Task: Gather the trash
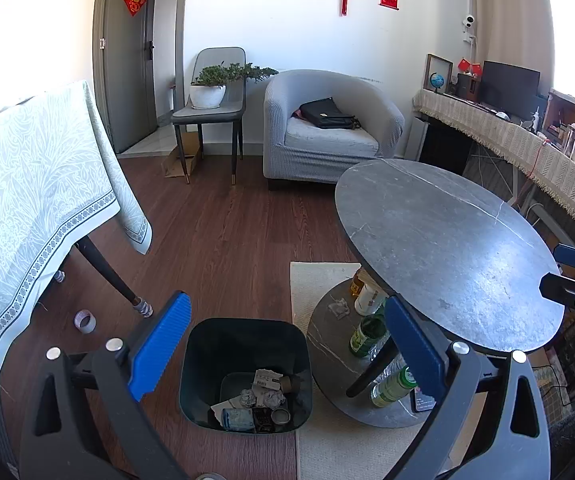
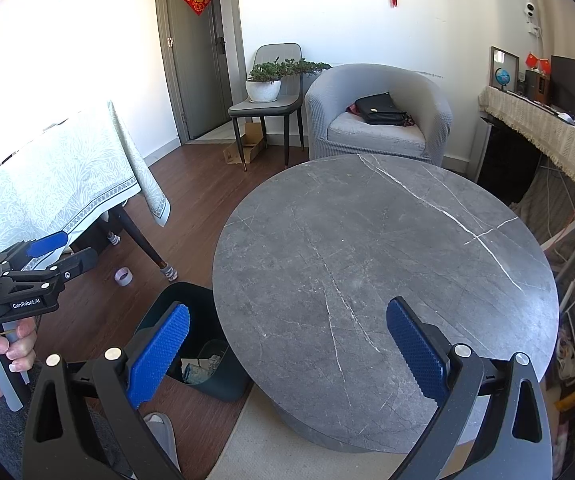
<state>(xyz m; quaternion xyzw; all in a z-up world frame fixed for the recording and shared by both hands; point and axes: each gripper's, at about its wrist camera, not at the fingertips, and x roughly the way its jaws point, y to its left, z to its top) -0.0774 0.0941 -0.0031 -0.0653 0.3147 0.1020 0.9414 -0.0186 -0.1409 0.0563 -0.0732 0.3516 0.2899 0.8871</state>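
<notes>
Left gripper (image 1: 285,344) and right gripper (image 2: 287,350) jaws spread wide.

From my view, the top of the round table (image 2: 387,256) is bare, so my right gripper (image 2: 287,356), with its fingers spread wide, has free room above it. My left gripper (image 1: 283,350) hangs wide apart over the mouth of the bin (image 1: 247,332), and nothing blocks the way down into it. Beside the bin, the table edge and its dark leg (image 1: 371,372) crowd the lower shelf (image 1: 327,320), where bottles (image 1: 367,332) stand close together. The floor (image 1: 215,232) toward the armchair (image 1: 327,132) is open.
</notes>
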